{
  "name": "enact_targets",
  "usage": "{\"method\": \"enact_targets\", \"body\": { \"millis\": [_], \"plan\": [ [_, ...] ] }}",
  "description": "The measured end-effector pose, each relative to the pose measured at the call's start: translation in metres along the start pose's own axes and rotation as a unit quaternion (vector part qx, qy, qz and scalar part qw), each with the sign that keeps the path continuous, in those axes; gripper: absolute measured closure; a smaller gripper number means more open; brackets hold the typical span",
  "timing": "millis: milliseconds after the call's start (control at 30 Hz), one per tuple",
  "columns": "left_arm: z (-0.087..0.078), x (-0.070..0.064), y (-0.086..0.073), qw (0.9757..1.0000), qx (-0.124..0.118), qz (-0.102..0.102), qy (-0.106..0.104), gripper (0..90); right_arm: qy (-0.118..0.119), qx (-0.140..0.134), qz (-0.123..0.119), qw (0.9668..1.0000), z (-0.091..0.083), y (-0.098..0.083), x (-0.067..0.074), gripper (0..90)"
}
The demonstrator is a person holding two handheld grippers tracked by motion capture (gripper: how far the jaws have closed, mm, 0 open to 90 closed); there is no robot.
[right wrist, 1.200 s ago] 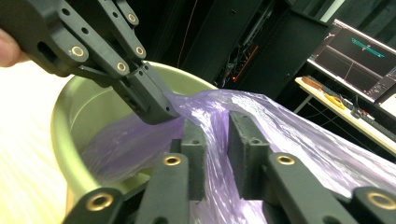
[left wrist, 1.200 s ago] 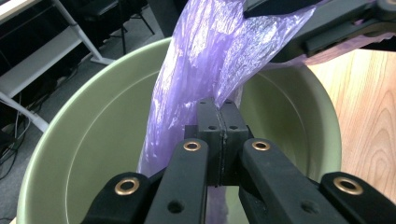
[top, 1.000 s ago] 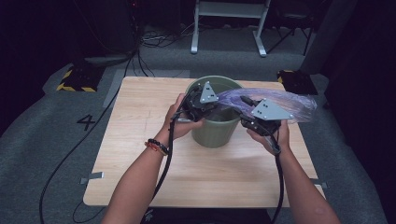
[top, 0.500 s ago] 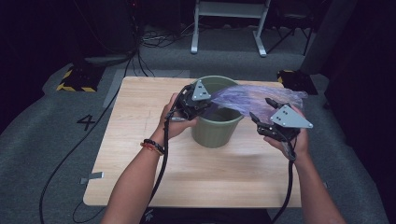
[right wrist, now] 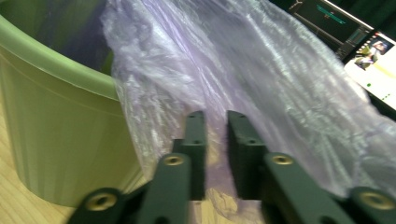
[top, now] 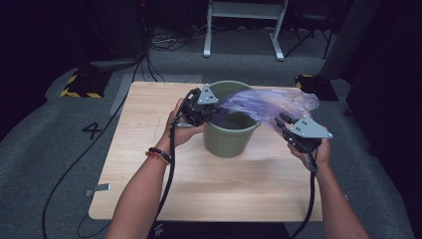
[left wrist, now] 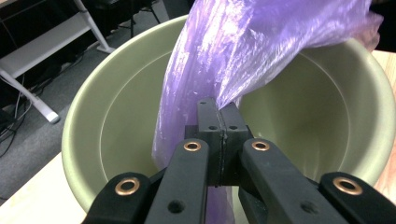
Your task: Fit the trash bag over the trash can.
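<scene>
A green plastic bin (top: 231,137) stands upright in the middle of the wooden table (top: 144,104). A thin purple plastic bag (top: 268,102) stretches from the bin's left rim out past its right side. My left gripper (top: 211,112) (left wrist: 218,121) sits at the left rim, shut on an edge of the bag (left wrist: 243,46) over the bin's mouth (left wrist: 116,84). My right gripper (top: 282,121) (right wrist: 215,126) is to the right of the bin (right wrist: 56,126). Its jaws have just been closing and now stand a narrow gap apart, with bag film (right wrist: 261,70) showing in the gap.
The table sits on grey carpet marked with a 4 (top: 92,130). A white metal stand (top: 244,25), cables and dark equipment lie beyond the far edge. A yellow-black striped block (top: 79,87) rests on the floor at the left.
My right hand has swung out from the bin's right rim to the right and lower, and the bag now spreads out toward it. The left hand has stayed at the rim.
</scene>
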State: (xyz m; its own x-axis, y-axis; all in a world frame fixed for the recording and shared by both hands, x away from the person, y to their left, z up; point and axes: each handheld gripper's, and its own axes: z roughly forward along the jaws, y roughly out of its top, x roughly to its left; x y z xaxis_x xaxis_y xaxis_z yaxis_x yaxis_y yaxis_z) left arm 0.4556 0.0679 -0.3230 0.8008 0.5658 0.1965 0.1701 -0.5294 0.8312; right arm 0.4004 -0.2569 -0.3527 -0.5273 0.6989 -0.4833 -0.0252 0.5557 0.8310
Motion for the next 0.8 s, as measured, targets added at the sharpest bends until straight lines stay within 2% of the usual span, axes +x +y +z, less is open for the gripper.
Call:
{"method": "enact_targets", "body": {
  "millis": [67, 133, 167, 267, 333, 400, 500, 633, 700, 800],
  "plan": [
    [0.0, 0.0, -0.001, 1.0, -0.001, -0.001, 0.001, 89.2, 0.006, -0.008, 0.009, 0.9999, 0.0, 0.0, -0.002, 86.9],
    [0.0, 0.0, -0.003, 1.0, -0.005, -0.008, 0.003, 82.3, 0.01, -0.014, 0.016, 0.9997, -0.001, 0.0, -0.003, 89.8],
    [-0.001, 0.001, -0.004, 0.9999, -0.008, -0.011, -0.003, 75.9, 0.008, -0.018, 0.018, 0.9997, -0.002, 0.001, -0.004, 90.0],
    [-0.004, -0.001, -0.002, 0.9996, -0.018, -0.02, 0.009, 47.2, 0.006, -0.027, 0.021, 0.9994, -0.006, 0.005, -0.005, 90.0],
    [-0.008, -0.004, 0.001, 0.9992, -0.032, -0.025, 0.005, 32.8, 0.007, -0.033, 0.02, 0.9992, -0.009, 0.009, -0.006, 90.0],
    [-0.013, -0.007, 0.005, 0.9988, -0.044, -0.022, -0.006, 25.2, 0.003, -0.035, 0.015, 0.9993, -0.011, 0.015, -0.005, 90.0],
    [-0.02, -0.016, 0.013, 0.9979, -0.061, -0.005, -0.018, 21.6, 0.006, -0.036, 0.007, 0.9993, -0.013, 0.023, -0.003, 90.0],
    [-0.02, -0.03, 0.026, 0.9975, -0.063, 0.02, -0.025, 22.4, 0.008, -0.038, -0.006, 0.9992, -0.012, 0.033, 0.003, 90.0],
    [-0.017, -0.036, 0.033, 0.9976, -0.058, 0.03, -0.024, 24.9, 0.013, -0.042, -0.013, 0.999, -0.011, 0.039, 0.007, 90.0],
    [-0.011, -0.045, 0.038, 0.9971, -0.051, 0.049, -0.027, 34.8, 0.022, -0.045, -0.021, 0.9985, -0.008, 0.046, 0.013, 90.0]
  ]
}}
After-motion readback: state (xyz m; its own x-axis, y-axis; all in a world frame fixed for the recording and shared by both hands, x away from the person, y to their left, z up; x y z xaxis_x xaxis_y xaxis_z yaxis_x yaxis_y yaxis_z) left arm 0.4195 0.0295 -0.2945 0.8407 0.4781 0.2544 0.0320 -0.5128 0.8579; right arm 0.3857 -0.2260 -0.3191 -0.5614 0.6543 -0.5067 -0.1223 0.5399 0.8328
